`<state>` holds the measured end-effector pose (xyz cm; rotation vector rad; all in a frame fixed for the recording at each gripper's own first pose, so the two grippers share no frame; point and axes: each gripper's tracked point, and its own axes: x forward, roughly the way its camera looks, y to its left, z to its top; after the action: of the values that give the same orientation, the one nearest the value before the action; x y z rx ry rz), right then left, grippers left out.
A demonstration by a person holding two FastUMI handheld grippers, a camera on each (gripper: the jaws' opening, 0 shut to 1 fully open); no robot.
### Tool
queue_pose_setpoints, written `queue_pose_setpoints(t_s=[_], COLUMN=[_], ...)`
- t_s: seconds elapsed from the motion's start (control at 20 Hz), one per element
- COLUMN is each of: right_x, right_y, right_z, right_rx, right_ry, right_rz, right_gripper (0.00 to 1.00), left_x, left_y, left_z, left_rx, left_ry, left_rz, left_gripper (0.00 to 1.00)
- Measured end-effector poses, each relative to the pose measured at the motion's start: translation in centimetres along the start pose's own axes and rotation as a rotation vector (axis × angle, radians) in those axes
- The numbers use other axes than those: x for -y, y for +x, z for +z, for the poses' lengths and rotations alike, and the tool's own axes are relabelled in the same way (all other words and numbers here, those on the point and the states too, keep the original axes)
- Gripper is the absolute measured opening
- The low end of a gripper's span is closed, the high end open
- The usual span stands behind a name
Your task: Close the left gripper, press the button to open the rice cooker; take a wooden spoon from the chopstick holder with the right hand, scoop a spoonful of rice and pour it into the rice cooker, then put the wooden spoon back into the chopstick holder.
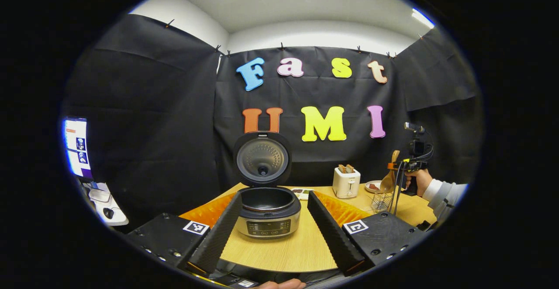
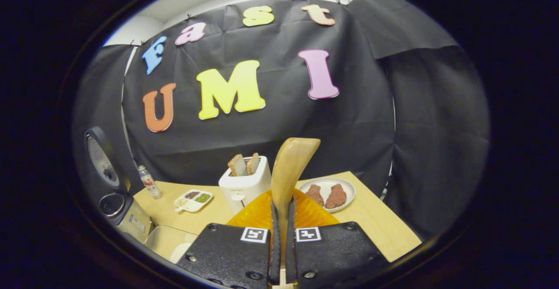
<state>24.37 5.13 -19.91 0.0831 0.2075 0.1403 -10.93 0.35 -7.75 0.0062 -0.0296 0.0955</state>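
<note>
A: Rice cooker (image 1: 267,210) in the left gripper view?
B: Lid up, on the table (image 1: 301,249), between the spread fingers of the left hand-held gripper (image 1: 273,232). Far right, the wooden spoon (image 1: 388,180) stands above the chopstick holder (image 1: 381,201).
A: The right gripper view?
B: The right hand-held gripper (image 2: 281,236) clamps the wooden spoon's handle; toaster (image 2: 244,184) and plate (image 2: 345,184) beyond.
</note>
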Motion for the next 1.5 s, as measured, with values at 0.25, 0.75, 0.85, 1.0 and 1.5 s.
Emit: queue_pose_setpoints(t_s=[0.25,0.75,0.85,1.0,1.5], right_x=[-6.4,-15.3,-15.7,-15.4,-23.5], right_y=[-2.5,-3.3,-2.2,-0.7,-2.9], right_z=[0.6,-6.2,-8.1,-11.5,-18.1], right_rx=[0.036,0.039,0.023,-0.035,-0.273], right_ry=[-0.091,-0.244,-0.271,-0.294,-0.188], right_rz=[0.050,0.082,0.069,0.030,0.382], right_gripper=[0.10,0.10,0.10,0.10,0.11], left_x=[-1.4,-1.8,-2.0,-3.2,-4.2], left_y=[-1.7,-3.3,-3.6,-3.6,-3.6], left_z=[1.0,0.7,0.4,0.8,0.1], left_rx=[0.017,0.013,0.008,0.033,0.056], left_ry=[-0.023,0.003,0.011,-0.011,-0.037], left_rz=[0.019,0.007,0.005,0.031,0.041], left_gripper=[0.96,0.96,0.96,0.96,0.96])
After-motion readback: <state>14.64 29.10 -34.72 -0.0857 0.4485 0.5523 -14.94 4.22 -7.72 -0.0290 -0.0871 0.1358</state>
